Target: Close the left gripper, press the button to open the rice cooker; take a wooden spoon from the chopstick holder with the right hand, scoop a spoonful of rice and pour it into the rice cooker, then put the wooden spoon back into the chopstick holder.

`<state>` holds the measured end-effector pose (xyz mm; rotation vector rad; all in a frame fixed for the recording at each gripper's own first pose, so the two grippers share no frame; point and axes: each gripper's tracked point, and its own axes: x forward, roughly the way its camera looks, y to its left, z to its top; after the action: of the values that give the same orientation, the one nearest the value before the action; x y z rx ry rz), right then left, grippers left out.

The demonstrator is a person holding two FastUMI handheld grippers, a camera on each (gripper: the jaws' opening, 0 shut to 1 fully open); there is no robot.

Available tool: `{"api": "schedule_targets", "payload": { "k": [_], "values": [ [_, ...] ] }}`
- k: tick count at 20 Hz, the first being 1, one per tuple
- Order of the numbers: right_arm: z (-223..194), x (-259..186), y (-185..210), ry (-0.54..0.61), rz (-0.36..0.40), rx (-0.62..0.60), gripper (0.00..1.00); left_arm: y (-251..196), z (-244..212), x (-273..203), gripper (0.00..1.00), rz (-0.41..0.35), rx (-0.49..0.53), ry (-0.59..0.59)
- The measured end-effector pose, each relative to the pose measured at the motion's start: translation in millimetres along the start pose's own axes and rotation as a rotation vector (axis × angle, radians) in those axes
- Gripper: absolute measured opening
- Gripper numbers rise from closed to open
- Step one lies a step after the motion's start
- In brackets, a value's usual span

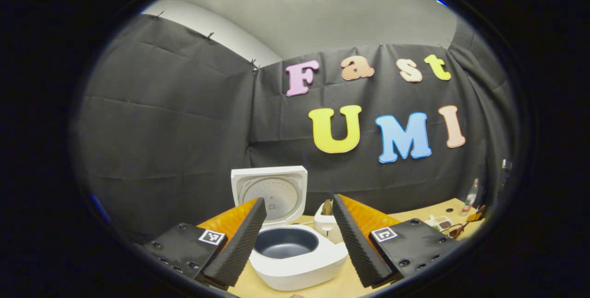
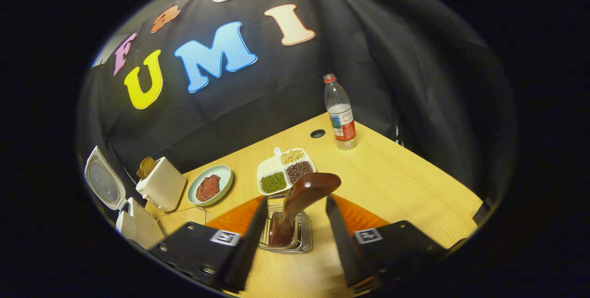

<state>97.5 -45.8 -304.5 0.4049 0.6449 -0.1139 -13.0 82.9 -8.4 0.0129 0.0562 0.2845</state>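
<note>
The white rice cooker (image 1: 295, 265) stands open, its lid (image 1: 269, 189) tilted up and its dark inner pot (image 1: 286, 242) bare. My left gripper (image 1: 298, 247) hangs open just in front of it, the pot showing between its fingers. In the right gripper view the cooker (image 2: 131, 224) sits at the far left. The dark wooden spoon (image 2: 304, 192) stands bowl-up in the wire chopstick holder (image 2: 288, 238). My right gripper (image 2: 292, 238) is open, one finger on each side of the holder, with nothing gripped.
On the wooden table (image 2: 396, 187) are a white toaster (image 2: 161, 182) holding bread, a pale plate (image 2: 211, 186) with a brown-red piece, a divided dish (image 2: 286, 171) of beans and grains, and a water bottle (image 2: 340, 113). The table's right edge is close by.
</note>
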Motion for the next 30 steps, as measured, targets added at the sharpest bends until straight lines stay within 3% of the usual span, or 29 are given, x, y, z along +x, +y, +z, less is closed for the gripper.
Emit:
{"api": "schedule_targets", "payload": {
  "k": [2,3,4,7,15,19,25,30],
  "values": [
    [-5.3,1.3,7.2,0.007,0.013,0.012,0.29,1.4,-2.9,-1.0,0.99,-0.002,-0.003,0.01],
    [-4.4,-11.2,9.1,0.011,0.014,0.014,0.34,3.1,-3.7,-1.6,0.99,-0.002,-0.007,0.013],
    [-2.3,0.2,12.7,0.001,0.014,0.021,0.15,4.3,-4.5,-3.2,0.99,-0.002,-0.009,0.015],
    [5.9,-3.9,27.8,0.003,0.047,-0.032,0.14,13.4,-2.4,-4.3,1.0,0.007,-0.014,0.011],
    [61.0,-39.9,68.6,-0.128,0.103,-0.141,0.14,27.8,-0.9,-5.3,1.0,0.006,-0.035,-0.001],
    [73.2,-58.8,101.6,-0.165,0.166,-0.17,0.14,35.1,-2.1,-6.1,0.99,-0.006,-0.033,-0.004],
    [57.3,-71.6,155.4,-0.158,0.27,-0.196,0.14,58.2,-3.7,-11.4,1.0,0.005,-0.034,-0.002],
    [20.7,-64.7,187.7,-0.097,0.319,-0.252,0.14,86.2,-6.0,-16.8,1.0,0.039,-0.039,0.003]
  ]
}}
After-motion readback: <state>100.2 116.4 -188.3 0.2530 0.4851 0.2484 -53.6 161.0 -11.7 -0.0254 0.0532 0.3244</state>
